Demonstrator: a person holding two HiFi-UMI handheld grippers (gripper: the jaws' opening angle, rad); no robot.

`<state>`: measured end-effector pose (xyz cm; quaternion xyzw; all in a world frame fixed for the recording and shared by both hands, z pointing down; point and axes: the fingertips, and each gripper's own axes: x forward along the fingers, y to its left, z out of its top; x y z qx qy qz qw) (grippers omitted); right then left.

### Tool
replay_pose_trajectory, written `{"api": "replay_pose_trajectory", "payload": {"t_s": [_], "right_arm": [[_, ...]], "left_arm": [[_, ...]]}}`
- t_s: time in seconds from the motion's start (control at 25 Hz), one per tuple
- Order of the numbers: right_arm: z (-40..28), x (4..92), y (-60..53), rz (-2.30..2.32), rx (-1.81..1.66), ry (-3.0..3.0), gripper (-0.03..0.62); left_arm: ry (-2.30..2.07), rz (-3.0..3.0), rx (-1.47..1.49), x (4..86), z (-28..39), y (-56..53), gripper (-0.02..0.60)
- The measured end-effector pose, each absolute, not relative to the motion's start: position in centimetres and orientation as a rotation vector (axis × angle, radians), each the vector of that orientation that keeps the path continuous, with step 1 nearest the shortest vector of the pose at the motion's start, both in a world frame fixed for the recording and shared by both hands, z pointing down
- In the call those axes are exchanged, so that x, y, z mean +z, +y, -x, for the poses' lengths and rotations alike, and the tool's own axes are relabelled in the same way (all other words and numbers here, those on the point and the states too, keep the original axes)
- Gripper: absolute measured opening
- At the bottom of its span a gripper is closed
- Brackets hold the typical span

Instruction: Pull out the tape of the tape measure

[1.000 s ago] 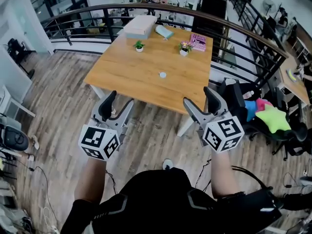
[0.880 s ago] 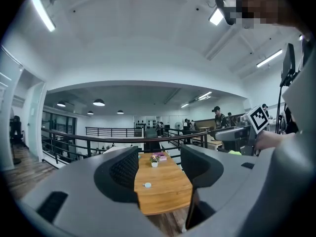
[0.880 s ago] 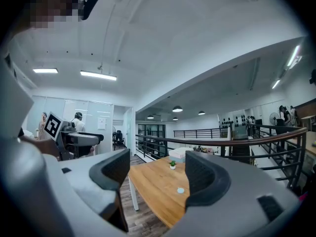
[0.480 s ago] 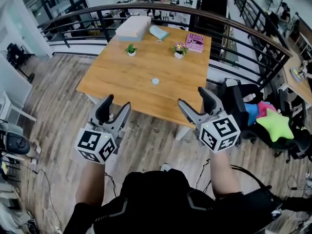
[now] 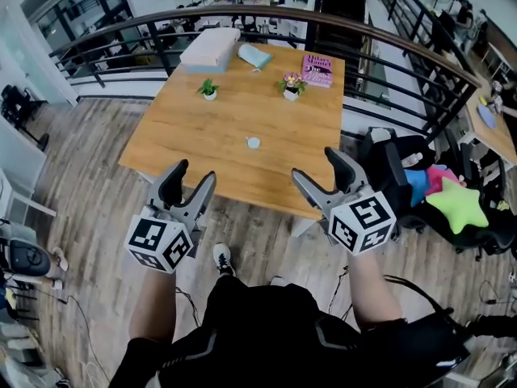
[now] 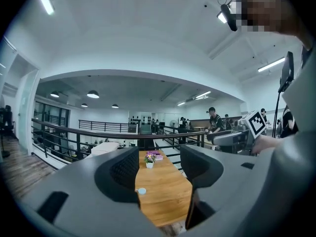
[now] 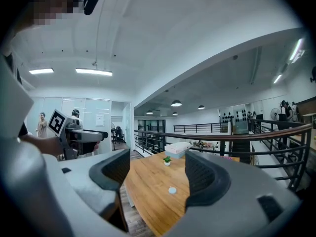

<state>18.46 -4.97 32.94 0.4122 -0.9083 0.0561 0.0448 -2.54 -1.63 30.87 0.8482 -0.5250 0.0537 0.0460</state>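
A small round white tape measure (image 5: 254, 142) lies alone near the middle of the wooden table (image 5: 194, 136). It also shows between the jaws in the left gripper view, tape measure (image 6: 141, 191), and in the right gripper view, tape measure (image 7: 172, 190). My left gripper (image 5: 191, 176) hovers open before the table's near edge, well short of the tape measure. My right gripper (image 5: 317, 166) is open too, level with the near edge at the right. Neither holds anything.
At the table's far end stand a white box (image 5: 210, 49), a light blue roll (image 5: 254, 55), a pink book (image 5: 317, 69) and two small potted plants (image 5: 208, 90) (image 5: 291, 85). A dark railing (image 5: 242, 13) curves behind. A chair with bright cushions (image 5: 452, 200) stands right.
The table has drawn nearer and shifted left in the head view as the person steps forward; a shoe now shows below. Both grippers stay open and empty.
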Motion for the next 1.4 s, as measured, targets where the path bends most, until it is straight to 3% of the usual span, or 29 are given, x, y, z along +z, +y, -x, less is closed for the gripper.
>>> {"api": "replay_pose_trajectory", "payload": {"t_s": [0.84, 0.96, 1.4], "right_arm": [[-7.2, 34.1, -18.8, -1.474, 0.22, -2.558, 0.35], [-5.9, 35.0, -20.0, -1.505, 0.261, -2.539, 0.345], [-4.0, 38.4, -24.1, -1.536, 0.314, -2.457, 0.339]], "left_arm": [[-1.336, -2.764, 0.08, 30.9, 15.5, -20.1, 0.262], [-1.311, -2.771, 0.042, 31.4, 16.9, -21.4, 0.192], [-1.188, -2.735, 0.092, 35.5, 18.2, -26.2, 0.252]]}}
